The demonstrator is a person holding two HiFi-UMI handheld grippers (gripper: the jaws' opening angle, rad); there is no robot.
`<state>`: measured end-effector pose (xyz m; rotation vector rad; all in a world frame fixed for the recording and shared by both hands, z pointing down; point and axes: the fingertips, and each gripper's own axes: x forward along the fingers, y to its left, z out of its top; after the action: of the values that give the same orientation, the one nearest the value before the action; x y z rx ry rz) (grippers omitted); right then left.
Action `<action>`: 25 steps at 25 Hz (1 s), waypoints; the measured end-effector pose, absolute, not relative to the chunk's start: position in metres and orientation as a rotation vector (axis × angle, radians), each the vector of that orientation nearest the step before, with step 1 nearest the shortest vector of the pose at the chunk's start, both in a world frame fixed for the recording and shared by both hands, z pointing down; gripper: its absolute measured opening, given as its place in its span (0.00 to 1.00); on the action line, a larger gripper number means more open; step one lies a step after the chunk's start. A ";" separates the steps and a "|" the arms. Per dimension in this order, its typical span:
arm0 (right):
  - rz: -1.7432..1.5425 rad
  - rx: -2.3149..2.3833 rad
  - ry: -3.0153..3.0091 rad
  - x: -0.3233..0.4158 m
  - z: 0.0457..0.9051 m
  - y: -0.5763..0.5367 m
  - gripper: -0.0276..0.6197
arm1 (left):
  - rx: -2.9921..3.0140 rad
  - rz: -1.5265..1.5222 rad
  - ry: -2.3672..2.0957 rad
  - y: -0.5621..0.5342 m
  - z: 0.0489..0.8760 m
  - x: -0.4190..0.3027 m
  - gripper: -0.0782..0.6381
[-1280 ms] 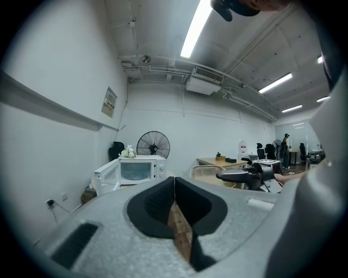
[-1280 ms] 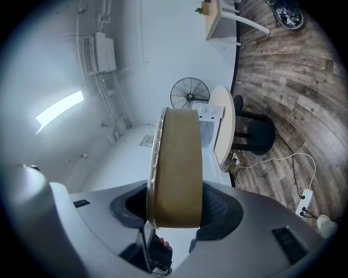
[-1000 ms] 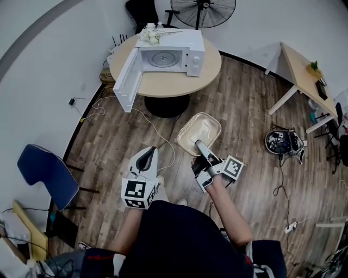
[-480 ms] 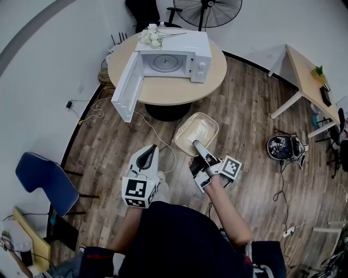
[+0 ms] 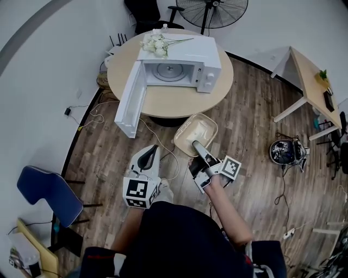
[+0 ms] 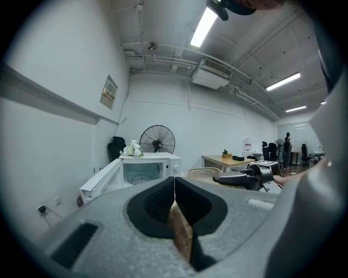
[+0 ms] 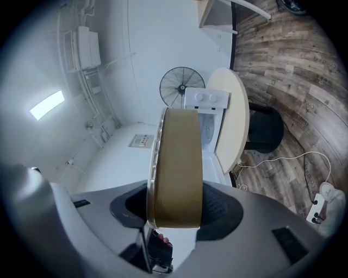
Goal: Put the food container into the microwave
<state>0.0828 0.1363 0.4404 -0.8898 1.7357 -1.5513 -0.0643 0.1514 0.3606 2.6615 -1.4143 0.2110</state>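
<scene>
Two grippers, one food container, one open microwave.
The right gripper (image 5: pixel 196 145) has its jaws wide apart and clamped across the near end of the single tan food container (image 5: pixel 197 132), which it holds out level above the wood floor (image 5: pixel 244 125), short of the round table (image 5: pixel 174 100). The left gripper (image 5: pixel 148 153) is beside it with its jaws pressed together and nothing between them. On the round table stands the one white microwave (image 5: pixel 209 59), its door (image 5: pixel 130 98) swung fully open and its cavity facing the person, with one bunch of white flowers (image 5: pixel 155 44) on its top. Beyond it stands one fan (image 5: pixel 213 11). A second, rectangular table (image 5: pixel 307 76) is off to the right, and one blue chair (image 5: pixel 46 190) is to the left.
</scene>
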 end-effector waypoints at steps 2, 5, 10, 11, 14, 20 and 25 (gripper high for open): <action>-1.552 -0.898 1.732 0.077 0.440 0.122 0.38 | 2.667 0.209 -1.398 0.137 0.360 -0.069 0.13; -1.550 -0.909 1.727 0.067 0.439 0.101 0.38 | 2.683 0.216 -1.374 0.117 0.358 -0.076 0.13; -1.547 -0.911 1.715 0.047 0.438 0.072 0.38 | 2.701 0.218 -1.339 0.087 0.358 -0.096 0.13; -1.545 -0.911 1.705 0.045 0.439 0.068 0.38 | 2.705 0.220 -1.328 0.082 0.360 -0.098 0.13; -1.535 -0.906 1.683 0.041 0.438 0.060 0.38 | 2.705 0.235 -1.304 0.069 0.366 -0.101 0.13; -1.547 -0.905 1.694 0.044 0.439 0.039 0.38 | 2.692 0.238 -1.297 0.054 0.371 -0.096 0.13; -1.566 -0.884 1.716 0.053 0.442 0.012 0.38 | 2.682 0.244 -1.325 0.033 0.370 -0.081 0.13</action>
<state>0.0534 0.0120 0.4423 -0.8841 1.7164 -1.5663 -0.0814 0.0334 0.3702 2.6823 -1.3250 0.2444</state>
